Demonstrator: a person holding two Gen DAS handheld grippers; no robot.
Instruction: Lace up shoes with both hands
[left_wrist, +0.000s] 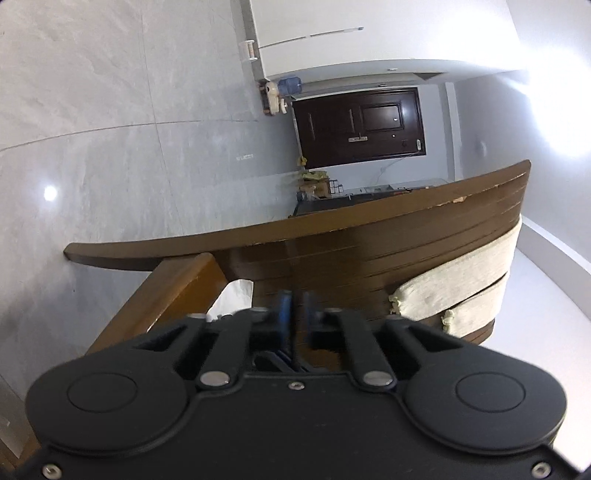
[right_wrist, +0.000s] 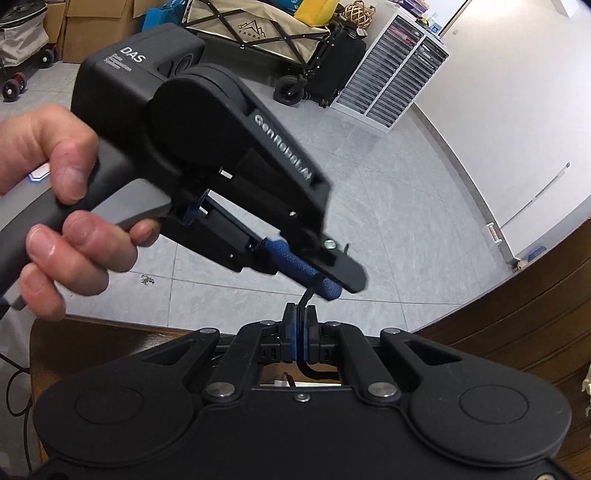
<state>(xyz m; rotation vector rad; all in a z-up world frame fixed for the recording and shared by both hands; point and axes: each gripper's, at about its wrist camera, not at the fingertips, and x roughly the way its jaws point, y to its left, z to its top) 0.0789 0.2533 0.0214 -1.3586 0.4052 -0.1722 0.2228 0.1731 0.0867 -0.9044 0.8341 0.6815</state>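
In the right wrist view my right gripper (right_wrist: 300, 314) is shut on a dark shoelace (right_wrist: 305, 300) that runs between its blue pads and loops out below them. My left gripper (right_wrist: 330, 287), held in a hand, points down-right and its blue-padded tip meets the lace's upper end just above the right jaws. In the left wrist view my left gripper (left_wrist: 296, 301) stands nearly closed with a narrow gap and is blurred; no lace shows there. The shoe is hidden in both views.
A curved dark wooden chair back (left_wrist: 388, 254) with a beige cushion (left_wrist: 465, 280) fills the left wrist view. Grey tiled floor (right_wrist: 388, 206), a folding wagon (right_wrist: 266, 33), a white drawer cabinet (right_wrist: 391, 74) and cardboard boxes (right_wrist: 96, 22) lie beyond.
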